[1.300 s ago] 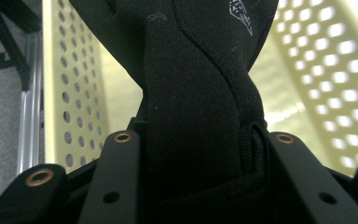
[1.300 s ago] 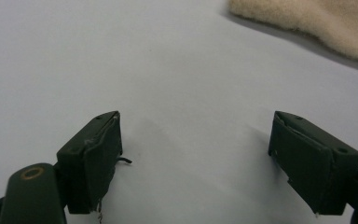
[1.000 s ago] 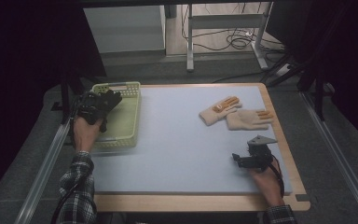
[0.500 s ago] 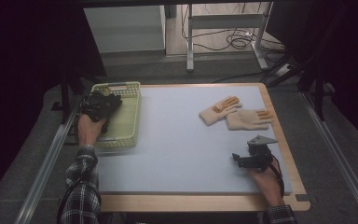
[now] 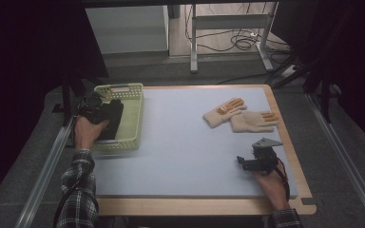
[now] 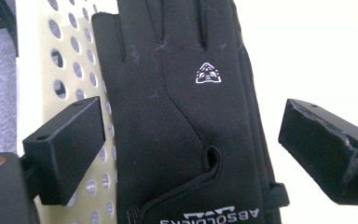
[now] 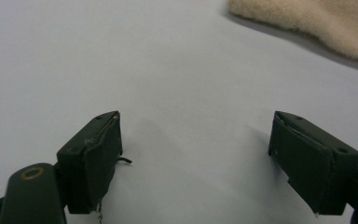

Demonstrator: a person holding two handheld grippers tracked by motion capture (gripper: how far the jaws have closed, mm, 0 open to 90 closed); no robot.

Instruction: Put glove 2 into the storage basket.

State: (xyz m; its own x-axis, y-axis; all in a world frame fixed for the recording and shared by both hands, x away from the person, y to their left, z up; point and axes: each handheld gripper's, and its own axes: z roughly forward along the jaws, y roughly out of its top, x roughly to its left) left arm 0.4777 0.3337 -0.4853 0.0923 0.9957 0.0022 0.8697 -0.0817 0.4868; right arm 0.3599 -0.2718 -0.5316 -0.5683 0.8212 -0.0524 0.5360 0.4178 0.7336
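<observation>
Left gripper point(image 6: 191, 140), jaws spread, straddles a black glove point(image 6: 186, 121) in the basket point(image 5: 130, 102) at the bench's left edge; right gripper point(image 7: 209, 158), jaws parted, over bare bench near its front-right corner

Black, pale yellow and tan on a light blue-grey worktop

Between the jaws of the left hand-held gripper point(image 6: 191, 144), themselves matte black, lies a black glove point(image 6: 186, 116) with a small white triangular logo and white lettering at the cuff; under it is a pale yellow basket point(image 5: 132, 116) with a pattern of round holes point(image 6: 58, 58). The right hand-held gripper point(image 7: 196, 158) has dark, almost black jaws over the plain light blue-grey worktop point(image 5: 180, 142), which has a light wooden edge point(image 5: 195, 205). Beyond that hand-held gripper lie two tan gloves point(image 5: 241, 116) with orange fingertip patches. Behind the left hand-held gripper, the sleeve point(image 5: 78, 190) is a black-and-white plaid.
</observation>
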